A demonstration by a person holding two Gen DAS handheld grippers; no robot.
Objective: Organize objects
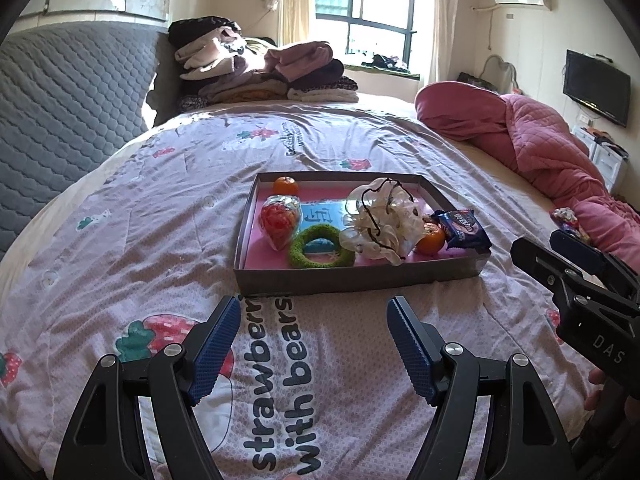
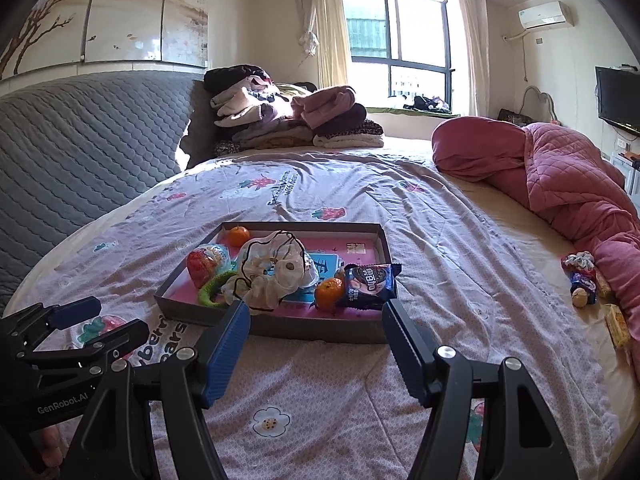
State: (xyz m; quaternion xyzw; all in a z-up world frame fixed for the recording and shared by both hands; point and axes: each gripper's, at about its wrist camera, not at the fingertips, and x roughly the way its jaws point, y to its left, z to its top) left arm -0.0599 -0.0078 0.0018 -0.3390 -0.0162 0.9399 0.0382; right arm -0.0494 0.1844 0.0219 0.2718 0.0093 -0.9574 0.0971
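Right wrist view only: loose snack pile at 3 o'clock by pink quilt. Left gripper: jaws wide apart, nothing held, hovers over bedspread just short of tray. Right gripper: same, wide, nothing held, near tray's front edge. Tray at 12 o'clock holds 2 oranges, 1 green ring, 1 cookie pack, 1 white scrunchie, 1 egg-shaped toy.
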